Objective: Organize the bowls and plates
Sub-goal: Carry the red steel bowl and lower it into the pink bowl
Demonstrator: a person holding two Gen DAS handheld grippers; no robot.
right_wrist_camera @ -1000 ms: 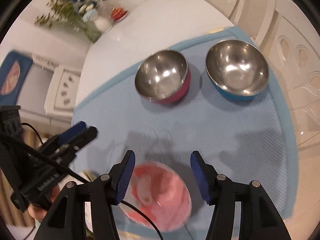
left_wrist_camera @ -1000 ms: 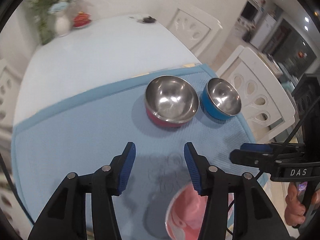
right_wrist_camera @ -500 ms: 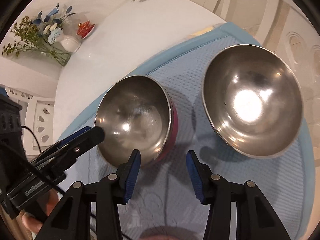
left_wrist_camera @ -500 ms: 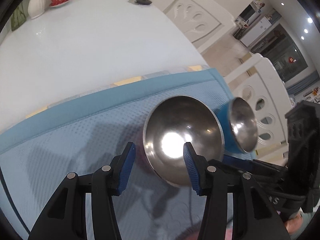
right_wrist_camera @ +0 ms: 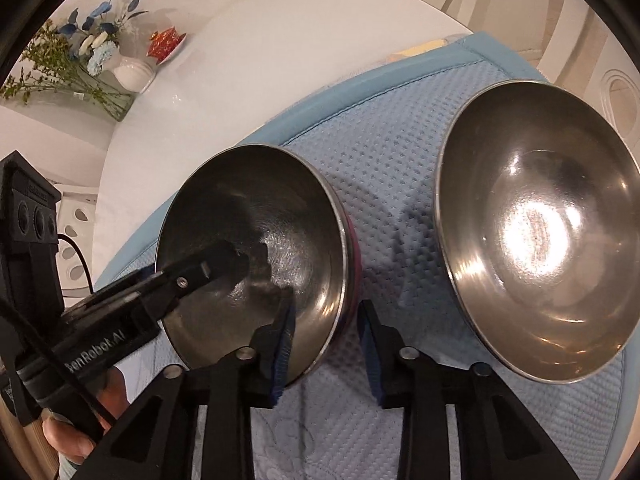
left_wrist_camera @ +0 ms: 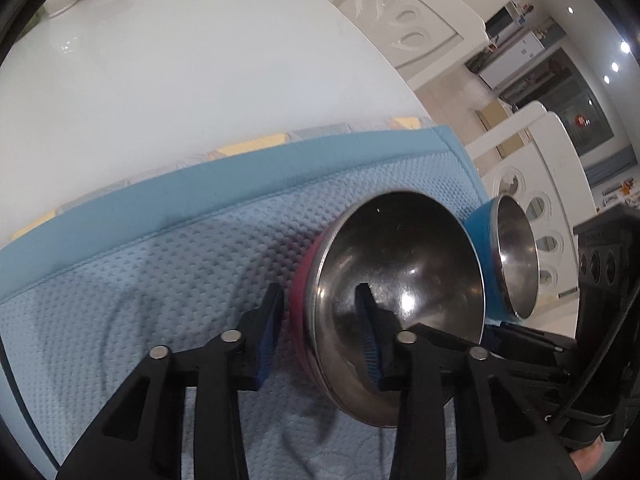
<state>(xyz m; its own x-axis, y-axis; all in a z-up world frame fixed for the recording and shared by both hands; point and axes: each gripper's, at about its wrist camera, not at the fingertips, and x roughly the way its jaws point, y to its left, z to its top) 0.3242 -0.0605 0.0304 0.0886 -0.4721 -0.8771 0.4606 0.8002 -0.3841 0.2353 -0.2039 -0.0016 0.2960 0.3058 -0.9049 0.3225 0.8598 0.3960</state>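
Both grippers are working on the same red bowl [left_wrist_camera: 394, 308], which is sitting on the blue mat [left_wrist_camera: 160, 280] right of centre in the left wrist view and left of centre in the right wrist view. The left gripper [left_wrist_camera: 320, 320] is straddling the bowl's near-left rim, one pad outside the red wall and one inside the steel; its jaws are closing, and whether the pads are already pressing is hard to tell. The right gripper [right_wrist_camera: 326, 326] is straddling the opposite side of the rim in the same way, jaws also closing around the wall.

The blue bowl [right_wrist_camera: 536, 236] is standing apart at the right of the right wrist view, untouched. Judging from this, the tidying is only beginning: nothing is stacked yet, the red bowl is not lifted, and nesting the bowls remains.

Any plates are lying out of view, so how many pieces remain is unclear. The bowl's base is hidden behind its rim, and the blue bowl is partly cut off by the red one in the left wrist view.
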